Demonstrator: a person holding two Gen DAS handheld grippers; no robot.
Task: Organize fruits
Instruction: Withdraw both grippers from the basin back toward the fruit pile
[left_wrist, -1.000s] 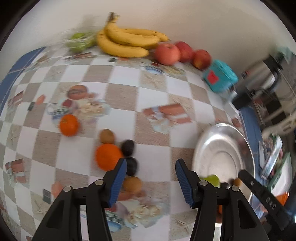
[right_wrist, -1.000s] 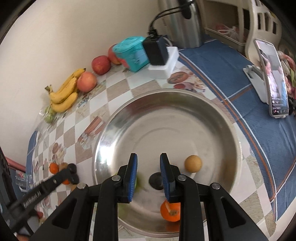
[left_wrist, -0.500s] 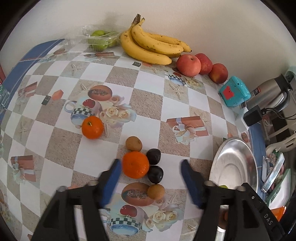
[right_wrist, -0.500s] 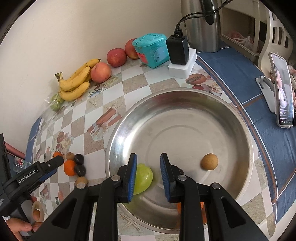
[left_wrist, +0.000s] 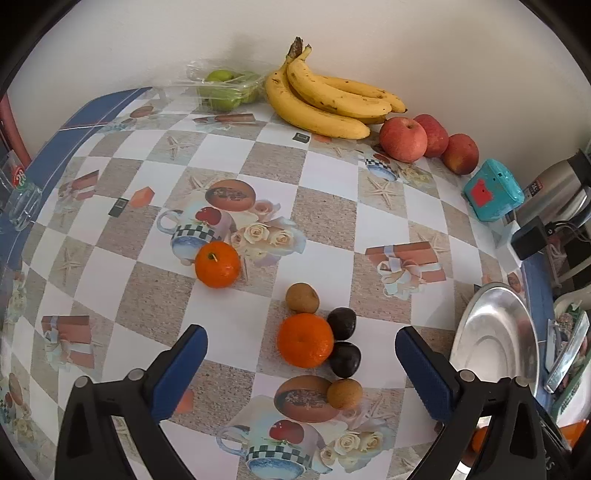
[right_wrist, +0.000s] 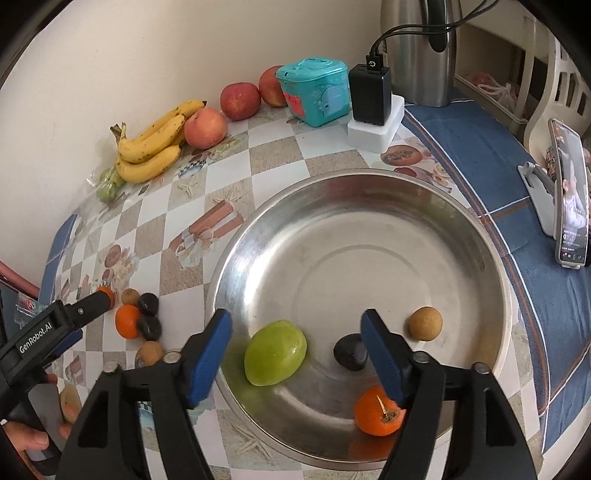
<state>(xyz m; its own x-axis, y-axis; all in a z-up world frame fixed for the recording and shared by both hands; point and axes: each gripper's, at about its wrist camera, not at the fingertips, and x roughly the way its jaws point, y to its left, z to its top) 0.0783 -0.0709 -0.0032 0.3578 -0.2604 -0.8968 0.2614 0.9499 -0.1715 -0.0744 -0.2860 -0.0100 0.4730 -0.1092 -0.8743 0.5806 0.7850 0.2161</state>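
A: Left gripper (left_wrist: 301, 363)?
B: Jaws opening, nothing pinched. The round orange mandarin (left_wrist: 305, 340) sits on the checkered tablecloth (left_wrist: 229, 334) right between the blue pads, just ahead, two dark plums (left_wrist: 343, 343) touching its right side (they'll crowd a pinch).
A: Right gripper (right_wrist: 295, 349)?
B: Also opening, holding nothing. The green oval fruit (right_wrist: 275, 352) lies loose between its jaws in the wide steel bowl (right_wrist: 480, 258).
A: Nearer hand for the mandarin?
B: Left, clearly. Long axis? Roughly round, hard to tell.
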